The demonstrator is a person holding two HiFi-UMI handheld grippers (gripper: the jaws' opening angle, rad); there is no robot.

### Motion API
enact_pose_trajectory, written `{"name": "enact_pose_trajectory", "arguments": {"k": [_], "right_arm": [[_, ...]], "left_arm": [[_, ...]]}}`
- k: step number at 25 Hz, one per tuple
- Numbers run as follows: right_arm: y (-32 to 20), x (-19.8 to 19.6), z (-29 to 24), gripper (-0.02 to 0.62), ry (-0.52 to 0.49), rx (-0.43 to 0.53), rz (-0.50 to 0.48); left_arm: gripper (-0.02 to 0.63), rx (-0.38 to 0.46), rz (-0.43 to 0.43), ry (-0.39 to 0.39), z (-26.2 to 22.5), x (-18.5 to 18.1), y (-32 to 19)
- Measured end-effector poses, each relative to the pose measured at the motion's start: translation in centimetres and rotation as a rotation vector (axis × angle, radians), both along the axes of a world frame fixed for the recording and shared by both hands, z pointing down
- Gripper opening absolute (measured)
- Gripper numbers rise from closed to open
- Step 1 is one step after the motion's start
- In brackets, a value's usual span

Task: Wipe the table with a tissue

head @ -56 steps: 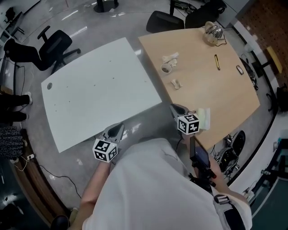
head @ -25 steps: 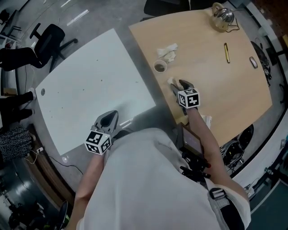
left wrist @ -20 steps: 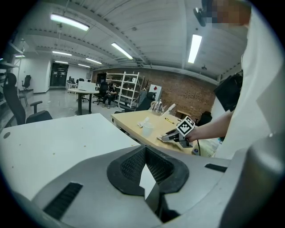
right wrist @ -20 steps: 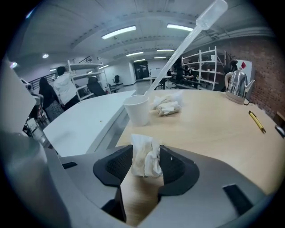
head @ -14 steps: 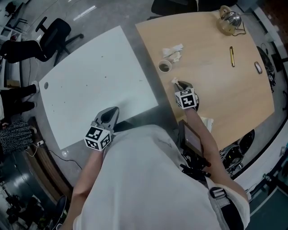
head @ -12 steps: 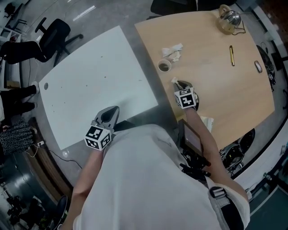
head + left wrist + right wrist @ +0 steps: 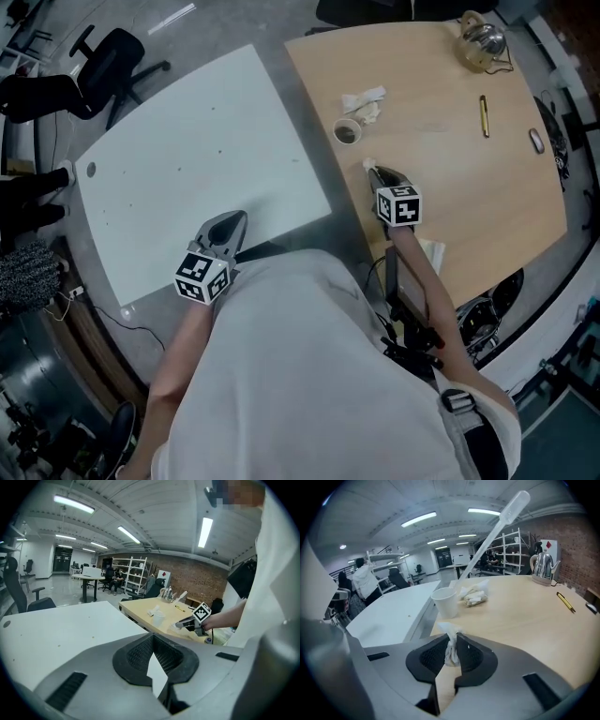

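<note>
Bright, even indoor light fills all three views. Long ceiling strip lights (image 7: pixel 204 526) glow near twelve o'clock in both gripper views; a streak of glare lies on the grey floor (image 7: pixel 234 19) at eleven o'clock in the head view. Shadows on the wooden desk (image 7: pixel 469 169) are soft and faint. Both gripper views bulge like a fisheye, corners black, and the right hand-held gripper (image 7: pixel 451 643) looks soft near the lens.
</note>
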State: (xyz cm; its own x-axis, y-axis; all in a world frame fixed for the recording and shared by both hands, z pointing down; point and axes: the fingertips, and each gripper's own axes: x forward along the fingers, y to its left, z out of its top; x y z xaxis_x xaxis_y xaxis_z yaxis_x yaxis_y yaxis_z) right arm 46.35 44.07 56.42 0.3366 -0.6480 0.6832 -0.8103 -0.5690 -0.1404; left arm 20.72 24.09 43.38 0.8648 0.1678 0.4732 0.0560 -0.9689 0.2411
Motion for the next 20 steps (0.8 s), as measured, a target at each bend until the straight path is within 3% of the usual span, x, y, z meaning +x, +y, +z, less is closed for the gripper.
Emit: {"name": "enact_pose_trajectory", "arguments": {"k": [4,9,13,20], "right_arm": [[-1.7,-2.3,-1.6,0.051,-0.008,0.056,-0.06],[-5.8,-6.4,-2.8,0.051,-0.006,0.087,-0.213],[-8.5,-8.3,-2.9,0.051,0.002,0.074,-0.317],[-12.3,-9.9,-2.0,0.051,0.002,0.031,-0.388]], "left_arm": [[0.008,-0.014,-0.018,0.012,0.2,-0.5,-0.1],[0.008,-0.013,-0.042,0.023,0.4,-1.7,-0.6],[0.008,-0.012,-0.068,0.032,0.3,-2.7,-1.0],[0.008,-0.03,-0.169,0.031,0.9,-6.5,-2.7]]}}
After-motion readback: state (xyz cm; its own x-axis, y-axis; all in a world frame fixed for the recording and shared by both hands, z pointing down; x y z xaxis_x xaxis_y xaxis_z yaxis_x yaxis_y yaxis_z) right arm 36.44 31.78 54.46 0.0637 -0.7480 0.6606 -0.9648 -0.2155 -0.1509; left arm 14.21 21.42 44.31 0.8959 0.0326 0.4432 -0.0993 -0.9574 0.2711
